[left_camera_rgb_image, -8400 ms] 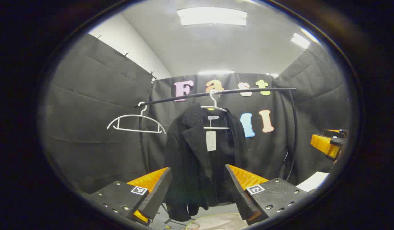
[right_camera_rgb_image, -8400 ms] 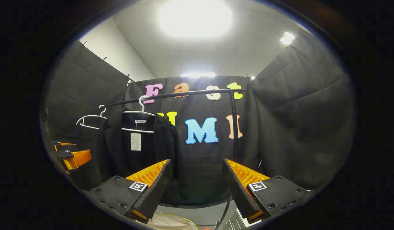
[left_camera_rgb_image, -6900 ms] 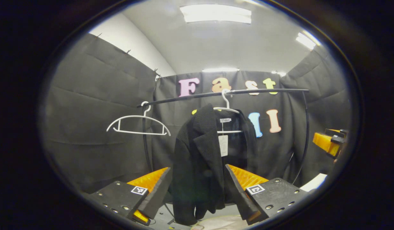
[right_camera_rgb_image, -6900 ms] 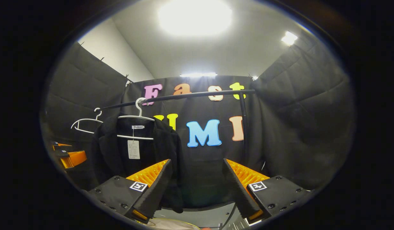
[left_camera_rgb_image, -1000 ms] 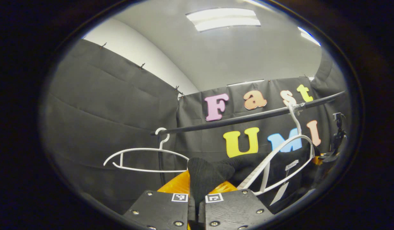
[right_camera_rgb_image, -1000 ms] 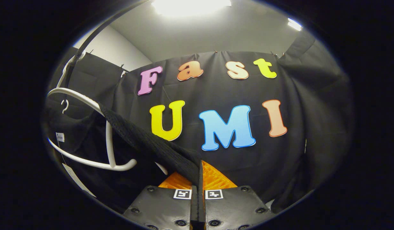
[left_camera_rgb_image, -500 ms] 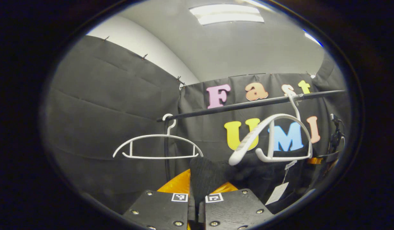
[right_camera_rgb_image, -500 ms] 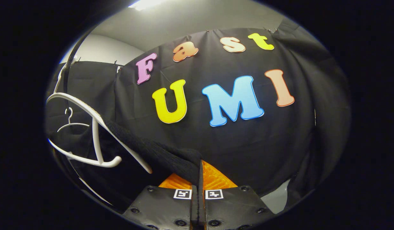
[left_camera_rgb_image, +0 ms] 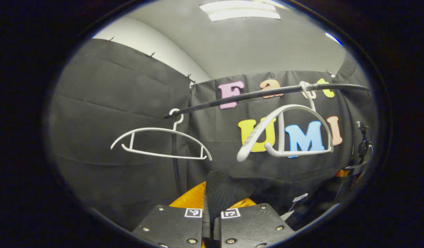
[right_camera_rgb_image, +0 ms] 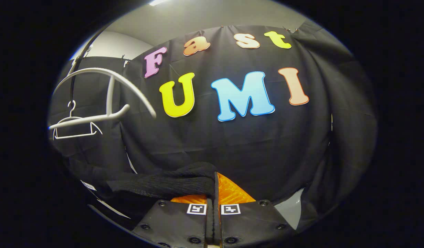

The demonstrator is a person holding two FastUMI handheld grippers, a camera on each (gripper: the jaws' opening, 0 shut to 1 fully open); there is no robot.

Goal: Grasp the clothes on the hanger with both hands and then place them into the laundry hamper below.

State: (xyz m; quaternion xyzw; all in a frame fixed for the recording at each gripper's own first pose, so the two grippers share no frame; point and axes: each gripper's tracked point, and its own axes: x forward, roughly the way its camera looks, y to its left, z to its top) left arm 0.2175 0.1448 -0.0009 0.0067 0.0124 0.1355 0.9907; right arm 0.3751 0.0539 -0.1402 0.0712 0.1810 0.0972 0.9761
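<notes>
- In the left gripper view, our left gripper (left_camera_rgb_image: 212, 220) sits at the bottom centre of the frame, its fingers pressed together on a fold of the black jacket (left_camera_rgb_image: 229, 191).
- From that pinch the jacket runs to the lower right of the frame, where a paper tag (left_camera_rgb_image: 299, 197) hangs from it.
- Above the jacket, in the right half of the frame, the near white hanger (left_camera_rgb_image: 284, 129) hangs bare from the black rail (left_camera_rgb_image: 260, 94); the jacket lies below it and we see no contact between them.
- A second white hanger (left_camera_rgb_image: 160, 141) hangs bare at centre left, on the rail's left end.
- At the far right edge of that view we make out part of the other gripper, too small and dark to describe.
- In the right gripper view, our right gripper (right_camera_rgb_image: 213, 213) is at the bottom centre, its fingers closed on a black knit edge of the jacket (right_camera_rgb_image: 163, 184).
- From there the cloth stretches toward the lower left of the frame, roughly level.
- In the upper left of this view the near white hanger (right_camera_rgb_image: 105, 89) hangs clear above the jacket, and the second hanger (right_camera_rgb_image: 74, 124) shows smaller below and behind it.
- We do not see the laundry hamper, so we cannot say how the jacket stands to it.
</notes>
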